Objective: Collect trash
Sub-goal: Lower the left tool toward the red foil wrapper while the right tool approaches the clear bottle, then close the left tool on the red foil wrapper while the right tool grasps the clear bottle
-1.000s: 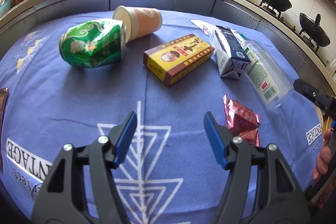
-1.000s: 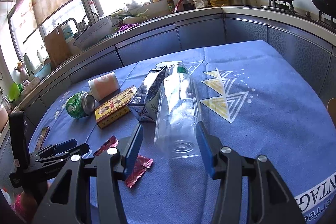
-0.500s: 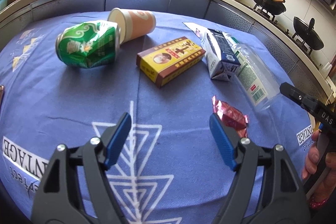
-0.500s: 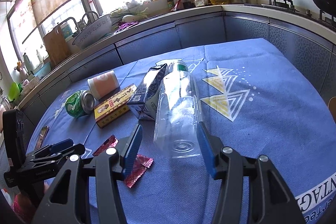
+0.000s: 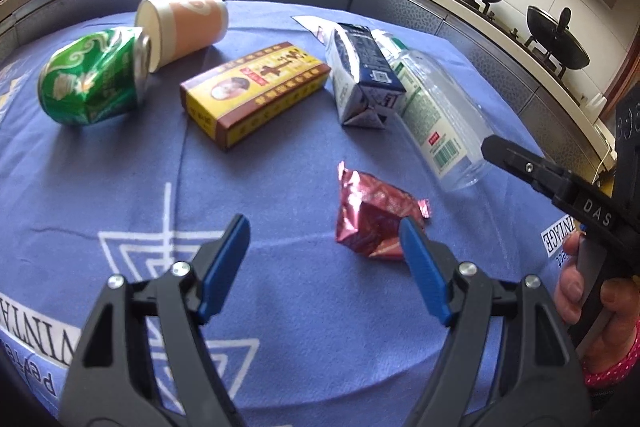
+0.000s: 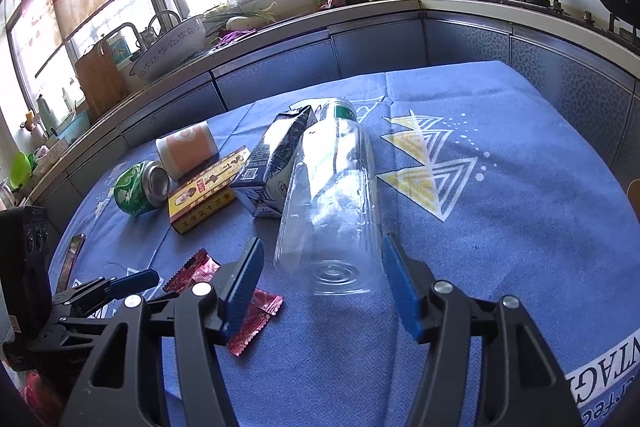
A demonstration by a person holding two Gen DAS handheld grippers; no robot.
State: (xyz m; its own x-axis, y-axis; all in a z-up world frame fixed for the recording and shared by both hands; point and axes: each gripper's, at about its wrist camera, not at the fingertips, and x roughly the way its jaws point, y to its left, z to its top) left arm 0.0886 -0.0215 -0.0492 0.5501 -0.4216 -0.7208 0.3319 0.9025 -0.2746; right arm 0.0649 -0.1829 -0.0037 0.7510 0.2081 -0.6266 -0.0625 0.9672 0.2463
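Bench [image 5: 280,307] under blue printed cloth, six pieces of trash lying on it. Dented green can [image 5: 94,79] on its side at far left, touching paper cup [image 5: 182,27], also on its side. Yellow box [image 5: 256,91] flat, mid-bench. Dark carton [image 5: 362,75] on its side, pressed against clear bottle [image 6: 332,203], which lies flat with green cap pointing away and base toward right gripper [image 6: 322,287]. Red foil wrapper [image 5: 372,219] crumpled, nearest the left gripper [image 5: 324,263]. Left gripper: blue fingers [image 5: 224,263] spread wide, released, nothing between them, wrapper just ahead of right fingertip. Right gripper: fingers [image 6: 400,287] opening, straddling bottle base without pressing it; no grasp. Hand [image 5: 588,291] on right gripper's handle, at right edge of left view.
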